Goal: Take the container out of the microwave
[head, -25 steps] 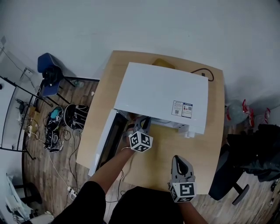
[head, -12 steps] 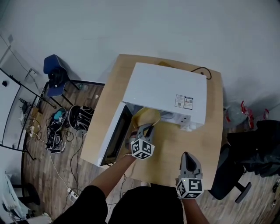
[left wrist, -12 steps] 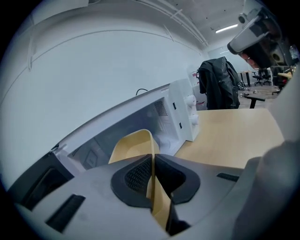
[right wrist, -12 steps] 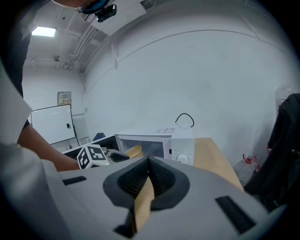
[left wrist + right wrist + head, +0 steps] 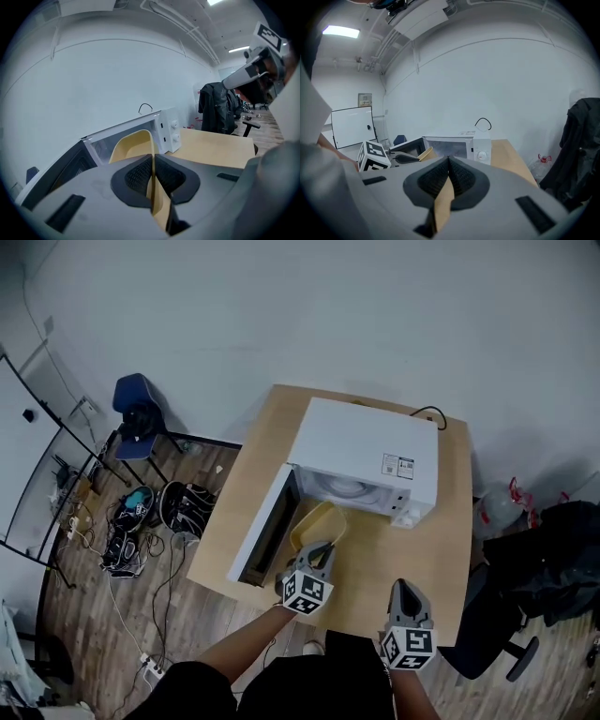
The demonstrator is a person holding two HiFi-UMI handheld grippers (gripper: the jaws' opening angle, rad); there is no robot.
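The white microwave (image 5: 366, 457) stands on the wooden table (image 5: 427, 549) with its door (image 5: 267, 535) swung open to the left. A shallow yellow container (image 5: 314, 524) hangs in front of the opening, outside the oven. My left gripper (image 5: 322, 548) is shut on its near rim; in the left gripper view the pads (image 5: 138, 176) pinch the yellow container (image 5: 132, 144) wall. My right gripper (image 5: 403, 588) hovers over the table's front right part, shut with nothing in it. In the right gripper view the microwave (image 5: 457, 145) lies ahead.
A black cord (image 5: 433, 416) trails behind the microwave. A blue chair (image 5: 141, 413) and bags with cables (image 5: 141, 517) sit on the floor at the left. A black office chair with a jacket (image 5: 539, 568) stands to the right of the table.
My left gripper drew back from inside the microwave with the yellow container, which now hangs outside the opening. The right gripper also pulled back toward the table's front edge.
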